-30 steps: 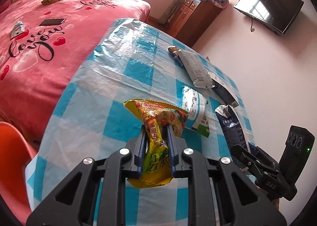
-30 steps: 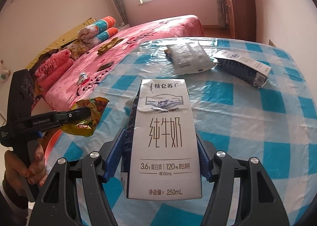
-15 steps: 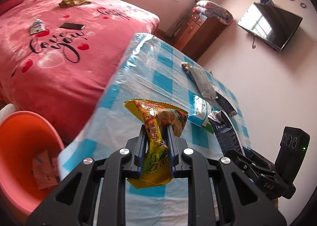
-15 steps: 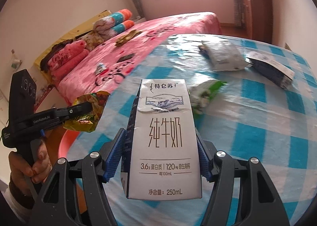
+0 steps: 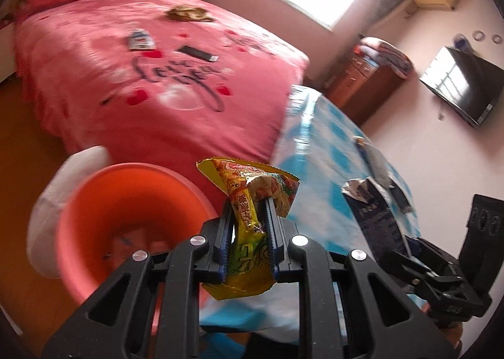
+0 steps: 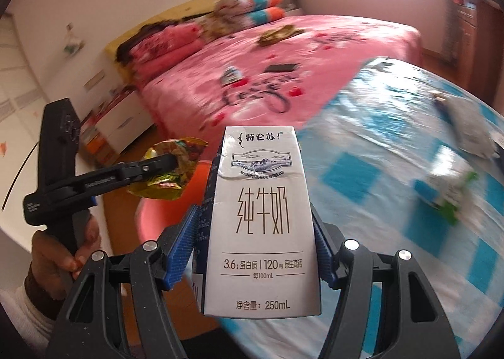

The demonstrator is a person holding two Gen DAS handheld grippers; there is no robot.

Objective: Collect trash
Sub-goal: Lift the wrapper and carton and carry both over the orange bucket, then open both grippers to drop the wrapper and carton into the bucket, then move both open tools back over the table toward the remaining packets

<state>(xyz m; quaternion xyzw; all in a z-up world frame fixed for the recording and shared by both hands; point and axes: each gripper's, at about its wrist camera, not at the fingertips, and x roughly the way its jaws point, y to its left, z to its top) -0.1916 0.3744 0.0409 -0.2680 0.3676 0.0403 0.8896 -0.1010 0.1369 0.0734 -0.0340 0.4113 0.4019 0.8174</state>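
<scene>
Left wrist view: the left gripper (image 5: pixel 246 233) squeezes a crinkly yellow snack wrapper (image 5: pixel 252 226) beside the round orange plastic bin (image 5: pixel 94 217). Near the bin, the right gripper (image 6: pixel 256 239) hugs a white paper milk carton (image 6: pixel 260 220).

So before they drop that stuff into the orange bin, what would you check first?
1. Left gripper has firm hold of the yellow snack wrapper: ok, pinched between both fingers.
2. Right gripper has firm hold of the milk carton: ok, clamped on both sides.
3. Wrapper is over the orange bin: cannot tell; the bin's opening lies below and to the left.
4. Carton is over the bin: cannot tell, the carton hides most of it.
5. Bin has room: ok, mostly empty inside.
6. Trash left on the checked table: not ok, several packets remain.
</scene>
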